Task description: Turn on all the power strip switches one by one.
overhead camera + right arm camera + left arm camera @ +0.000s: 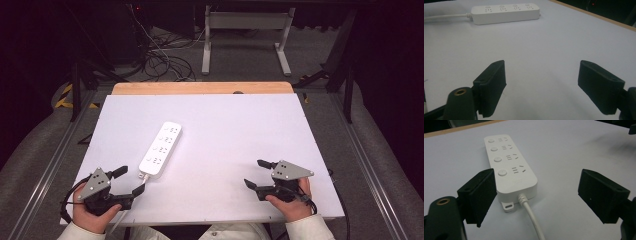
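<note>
A white power strip [161, 149] with several sockets and round buttons lies slanted left of the table's middle, its white cable [531, 217] leaving the near end. My left gripper [128, 181] rests at the front left, held by a hand, open, with the strip's near end just ahead of its jaws [512, 177]. At the front right my right gripper [256, 174] stands open over bare table, pointing left toward the strip [506, 12], which lies well away from it.
The white tabletop [240, 130] has a wooden strip [200, 88] along its far edge. Beyond it stand a grey table frame [245, 30] and loose cables [160, 60] on the floor. Metal rails [60, 150] flank the table.
</note>
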The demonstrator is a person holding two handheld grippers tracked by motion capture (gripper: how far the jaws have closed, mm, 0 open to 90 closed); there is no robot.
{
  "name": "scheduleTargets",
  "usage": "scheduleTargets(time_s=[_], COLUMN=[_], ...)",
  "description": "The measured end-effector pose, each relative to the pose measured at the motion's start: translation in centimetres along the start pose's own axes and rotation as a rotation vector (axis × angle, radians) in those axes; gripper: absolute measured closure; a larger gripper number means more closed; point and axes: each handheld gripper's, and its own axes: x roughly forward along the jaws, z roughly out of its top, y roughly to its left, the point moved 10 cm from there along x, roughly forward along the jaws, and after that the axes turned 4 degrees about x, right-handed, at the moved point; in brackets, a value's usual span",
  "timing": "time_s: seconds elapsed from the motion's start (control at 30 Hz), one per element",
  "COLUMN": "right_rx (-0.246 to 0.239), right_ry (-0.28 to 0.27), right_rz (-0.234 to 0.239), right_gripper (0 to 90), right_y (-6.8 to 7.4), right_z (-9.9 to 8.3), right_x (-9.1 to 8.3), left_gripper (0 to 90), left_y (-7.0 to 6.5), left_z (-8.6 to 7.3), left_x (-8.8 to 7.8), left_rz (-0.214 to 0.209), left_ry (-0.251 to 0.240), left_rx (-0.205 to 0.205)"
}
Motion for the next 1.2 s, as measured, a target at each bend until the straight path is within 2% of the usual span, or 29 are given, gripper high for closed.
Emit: scheduleTargets(time_s=[0.1, 0.17, 0.37, 0.5, 0.67, 1.03, 1.07, 1.1, 1.2], right_rx=[0.003, 0.003, 0.004, 0.003, 0.006, 0.011, 0.014, 0.015, 0.014], right_ry=[-0.004, -0.002, 0.005, 0.004, 0.002, 0.008, 0.009, 0.009, 0.011], right_rz=[0.005, 0.003, 0.008, 0.007, 0.007, 0.005, 0.005, 0.006, 0.006], right_gripper=[23.8, 24.5, 25.1, 25.2, 25.6, 26.1, 26.1, 26.1, 26.1], right_y=[0.1, 0.1, 0.2, 0.2, 0.2, 0.1, 0.1, 0.2, 0.2], right_z=[0.0, 0.0, -0.1, -0.1, 0.0, -0.1, -0.1, -0.1, -0.1], right_x=[0.0, -0.1, 0.0, 0.0, 0.1, 0.2, 0.2, 0.3, 0.3], left_gripper=[18.1, 19.0, 20.0, 24.8, 37.8, 80.4, 83.7, 86.9, 89.9], left_y=[-0.1, 0.0, 0.0, 0.0, -0.2, 0.1, 0.3, 0.3, 0.5], left_z=[0.0, 0.2, 0.4, 0.4, 0.5, 1.7, 1.9, 1.9, 2.4], left_x=[0.0, -0.1, -0.3, -0.4, -0.4, -0.1, -0.1, -0.1, 0.0], left_rz=[-0.003, 0.006, 0.004, -0.005, -0.019, -0.050, -0.048, -0.048, -0.049], left_ry=[0.004, 0.010, -0.003, -0.001, 0.028, 0.069, 0.092, 0.092, 0.101], left_rx=[0.014, 0.040, 0.029, 0.036, 0.061, 0.044, 0.047, 0.047, 0.042])
